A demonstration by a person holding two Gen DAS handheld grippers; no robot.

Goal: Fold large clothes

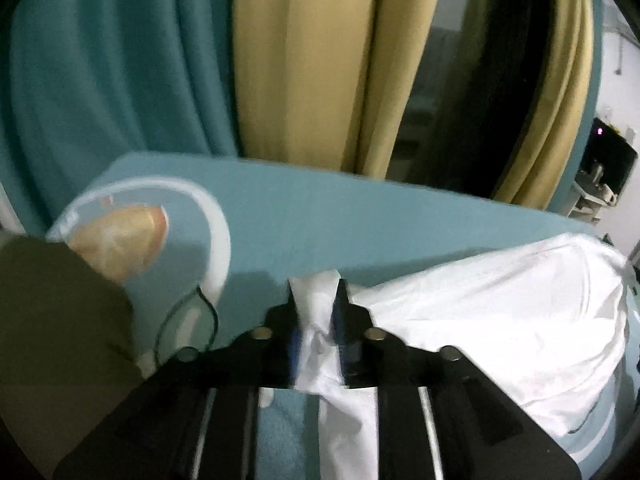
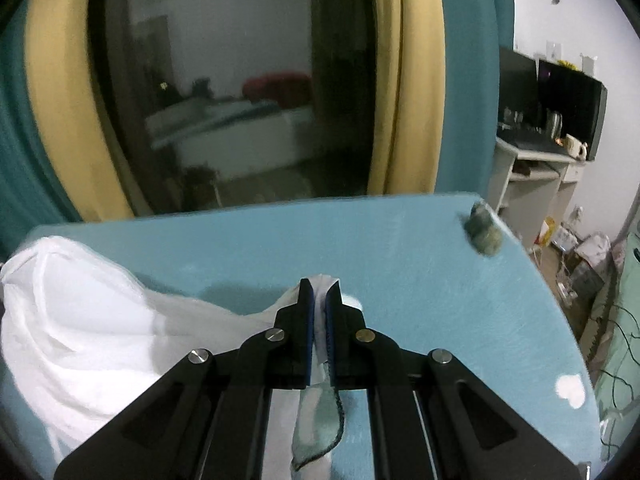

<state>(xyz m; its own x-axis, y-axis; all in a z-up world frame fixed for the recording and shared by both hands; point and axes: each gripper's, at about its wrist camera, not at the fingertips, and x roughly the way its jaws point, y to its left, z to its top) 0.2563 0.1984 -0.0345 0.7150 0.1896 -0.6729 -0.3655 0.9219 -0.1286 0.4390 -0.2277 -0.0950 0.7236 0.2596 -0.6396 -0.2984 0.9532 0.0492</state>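
A white garment lies bunched on a teal-covered table. My left gripper is shut on an edge of it, with white cloth pinched between the jaws and hanging down below them. In the right wrist view the same white garment spreads to the left over the table. My right gripper is shut on another edge of the garment, and a thin dark-hemmed flap hangs under the jaws.
A white-rimmed clear round lid with an orange thing under it sits at the table's left, beside a dark olive shape. A small dark-green lump sits near the far right corner. Curtains and a dark window stand behind.
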